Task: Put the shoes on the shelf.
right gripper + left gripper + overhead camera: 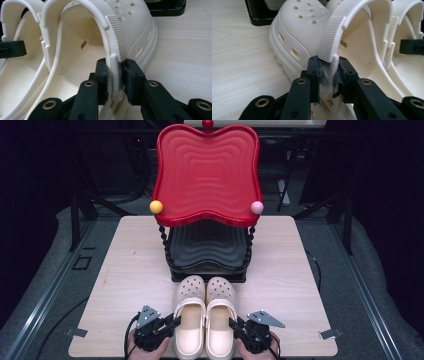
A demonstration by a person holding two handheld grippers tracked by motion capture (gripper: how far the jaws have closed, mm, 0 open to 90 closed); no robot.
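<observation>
At table's near edge, left gripper and right gripper each apparently clench a clog's sidewall.

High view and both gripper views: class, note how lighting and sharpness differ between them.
High view: the table is lit, surroundings black, the red tray slightly soft. Left gripper view: the left clog is evenly lit, black jaws underexposed. Right gripper view: the right clog is sharp, without glare.

1. The left tool has its black jaws pressed on the outer wall of a cream clog, right below its ridged strap.
2. The clog rests on the pale wooden counter.
3. A second clog lies just beside it, to its right.
</observation>
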